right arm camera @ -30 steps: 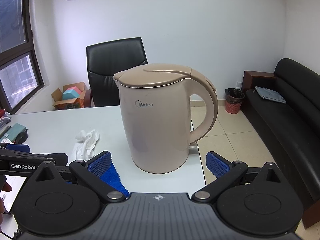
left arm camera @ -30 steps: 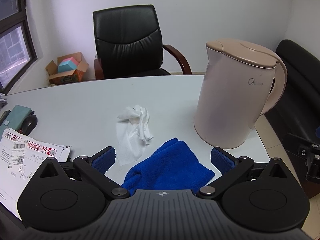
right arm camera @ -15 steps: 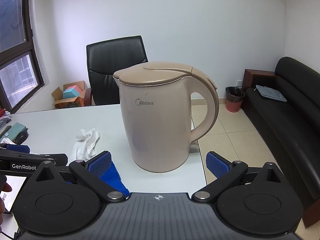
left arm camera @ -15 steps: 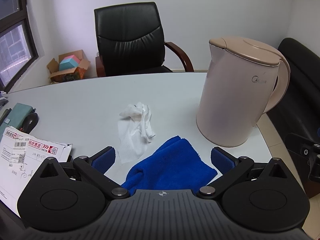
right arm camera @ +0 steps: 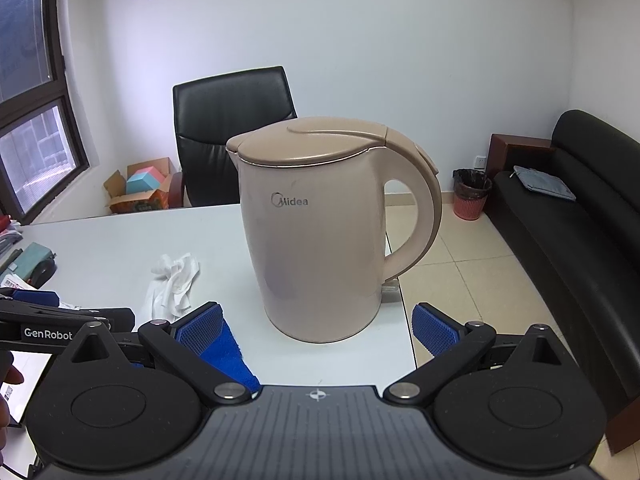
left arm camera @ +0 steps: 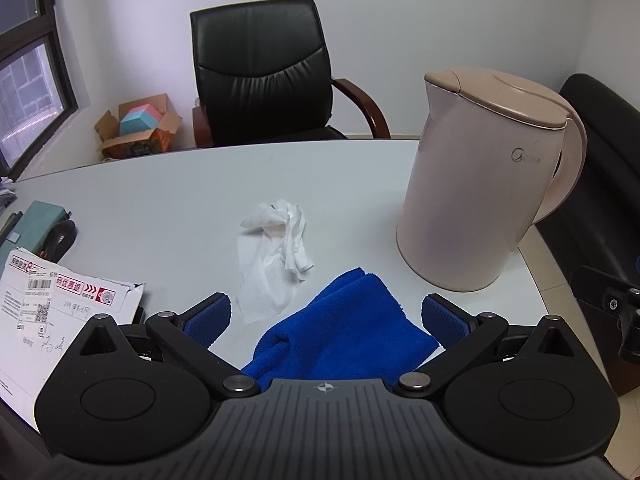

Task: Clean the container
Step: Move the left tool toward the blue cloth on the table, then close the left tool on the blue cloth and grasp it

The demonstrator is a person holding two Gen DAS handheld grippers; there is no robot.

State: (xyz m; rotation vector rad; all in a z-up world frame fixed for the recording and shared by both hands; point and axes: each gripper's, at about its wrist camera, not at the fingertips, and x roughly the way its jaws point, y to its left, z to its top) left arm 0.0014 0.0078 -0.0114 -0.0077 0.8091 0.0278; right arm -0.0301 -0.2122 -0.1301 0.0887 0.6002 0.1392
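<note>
Kettle (left arm camera: pixel 476 200) right on table (left arm camera: pixel 160 200), cloth (left arm camera: pixel 344 328) before it, tissue (left arm camera: pixel 276 256) left

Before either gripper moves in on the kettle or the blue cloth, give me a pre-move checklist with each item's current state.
1. Left gripper open, empty: ok.
2. Right gripper open, empty: ok.
3. Blue cloth lies flat between the left fingers, reachable: ok.
4. Kettle upright on the table, lid shut: ok.
5. Crumpled tissue clear of the cloth: cannot tell, their edges look close.
6. Kettle's inside or dirt to clean: cannot tell, lid hides it.
</note>
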